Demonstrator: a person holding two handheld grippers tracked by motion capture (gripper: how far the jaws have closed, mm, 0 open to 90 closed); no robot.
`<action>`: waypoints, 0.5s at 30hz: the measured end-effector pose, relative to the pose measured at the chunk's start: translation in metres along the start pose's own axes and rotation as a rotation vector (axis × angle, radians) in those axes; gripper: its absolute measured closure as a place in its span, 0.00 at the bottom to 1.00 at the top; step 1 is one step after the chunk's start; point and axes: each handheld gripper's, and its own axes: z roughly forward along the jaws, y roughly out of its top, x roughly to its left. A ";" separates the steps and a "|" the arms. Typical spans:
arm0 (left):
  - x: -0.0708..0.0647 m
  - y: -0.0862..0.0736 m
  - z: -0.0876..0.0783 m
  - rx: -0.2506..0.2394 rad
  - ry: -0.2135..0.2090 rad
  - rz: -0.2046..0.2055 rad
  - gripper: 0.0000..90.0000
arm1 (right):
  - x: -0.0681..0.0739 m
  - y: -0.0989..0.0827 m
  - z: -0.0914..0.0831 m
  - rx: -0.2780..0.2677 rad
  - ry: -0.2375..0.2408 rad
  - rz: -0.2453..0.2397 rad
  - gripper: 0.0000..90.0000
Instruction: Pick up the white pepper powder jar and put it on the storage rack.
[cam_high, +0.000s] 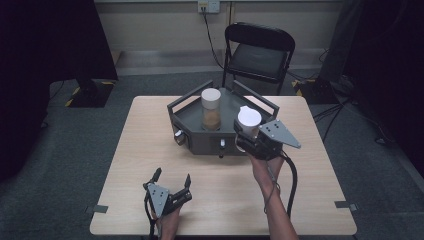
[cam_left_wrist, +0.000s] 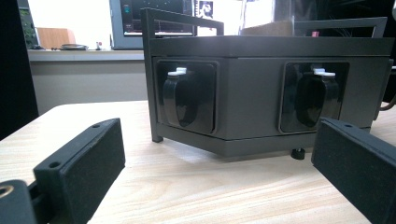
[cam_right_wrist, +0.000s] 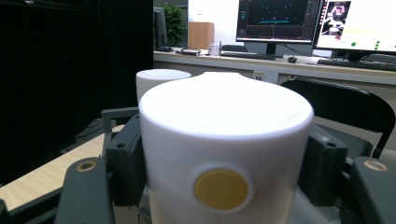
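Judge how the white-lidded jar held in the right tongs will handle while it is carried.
The jar looks rigid and smooth-sided, so it may slip if the right tongs loosen. It is tall for its width, so probably apt to tip when set down. Its weight cannot be told.

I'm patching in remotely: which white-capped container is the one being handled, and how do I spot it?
Start at the dark grey tray in the middle of the table. At its front right corner, the right gripper clamps a container. Unlike the jar standing inside the tray, it has a yellow dot on its side.
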 end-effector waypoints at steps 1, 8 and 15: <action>0.000 0.000 0.000 0.000 0.000 0.000 0.02 | -0.001 0.001 0.002 0.001 -0.001 -0.001 0.33; -0.001 0.000 0.000 0.000 0.004 -0.001 0.03 | -0.003 0.009 0.015 -0.005 -0.004 0.005 0.33; -0.001 0.000 0.000 0.000 0.006 -0.001 0.03 | -0.003 0.012 0.034 0.000 -0.012 0.008 0.33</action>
